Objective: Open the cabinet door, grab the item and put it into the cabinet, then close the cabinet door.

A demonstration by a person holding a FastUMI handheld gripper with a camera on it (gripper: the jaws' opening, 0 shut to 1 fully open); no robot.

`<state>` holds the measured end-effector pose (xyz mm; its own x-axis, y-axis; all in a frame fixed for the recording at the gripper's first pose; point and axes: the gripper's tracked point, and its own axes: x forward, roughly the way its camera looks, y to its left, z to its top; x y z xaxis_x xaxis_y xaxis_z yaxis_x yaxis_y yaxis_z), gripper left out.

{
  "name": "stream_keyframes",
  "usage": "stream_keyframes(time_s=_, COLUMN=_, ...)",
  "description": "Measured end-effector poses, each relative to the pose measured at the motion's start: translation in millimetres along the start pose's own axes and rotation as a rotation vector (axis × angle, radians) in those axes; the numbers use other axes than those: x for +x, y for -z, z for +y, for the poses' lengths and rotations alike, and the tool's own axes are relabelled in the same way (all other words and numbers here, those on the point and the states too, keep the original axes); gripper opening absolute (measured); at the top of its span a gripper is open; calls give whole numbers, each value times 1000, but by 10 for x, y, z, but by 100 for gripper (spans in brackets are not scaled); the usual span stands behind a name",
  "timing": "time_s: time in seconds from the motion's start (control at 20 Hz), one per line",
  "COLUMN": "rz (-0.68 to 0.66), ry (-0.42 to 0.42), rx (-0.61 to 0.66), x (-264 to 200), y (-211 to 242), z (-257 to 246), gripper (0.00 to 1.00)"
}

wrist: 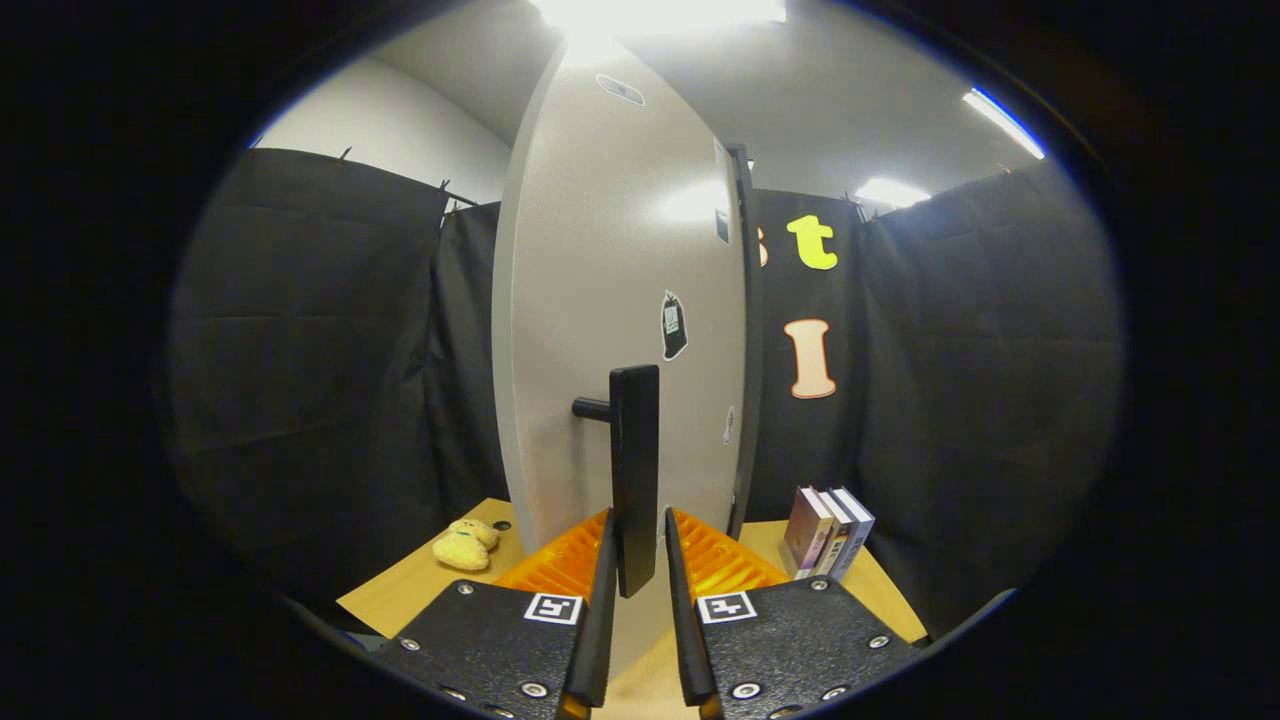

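Handle (pixel 634 470) between gripper (pixel 638 545) fingers, plush toy (pixel 465 545) lying off left

Smooth, faintly glossy cabinet door (pixel 610 300), matt black handle (pixel 634 470), wood-look table (pixel 420 590), plush toy (pixel 465 545)

The cabinet door (pixel 620 300) fills the space ahead of the gripper (pixel 637 545) and hides the cabinet's inside. The lower end of the handle (pixel 634 470) sits between the fingers (pixel 604 590); whether they press on it cannot be told. The stickers (pixel 674 325) on the door are too small to make out. Right of the fingers, the books (pixel 828 532) are too small for their spines to be made out. Left of them, the plush toy (pixel 465 545) is too small to identify.
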<state>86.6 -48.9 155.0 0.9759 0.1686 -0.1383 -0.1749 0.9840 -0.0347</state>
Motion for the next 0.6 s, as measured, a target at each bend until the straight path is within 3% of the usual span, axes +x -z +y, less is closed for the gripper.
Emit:
stream_keyframes(time_s=0.3, rz=-19, ry=138, rx=10, x=-178, y=36, z=-557, gripper=27)
stream_keyframes(time_s=0.4, rz=-20, ry=195, rx=-9, x=-199, y=53, z=-727, gripper=25)
stream_keyframes(time_s=0.45, rz=-26, ry=233, rx=-25, x=-260, y=35, z=-882, gripper=18)
stream_keyframes(time_s=0.6, rz=-40, ry=298, rx=-9, x=-380, y=13, z=-1051, gripper=18)
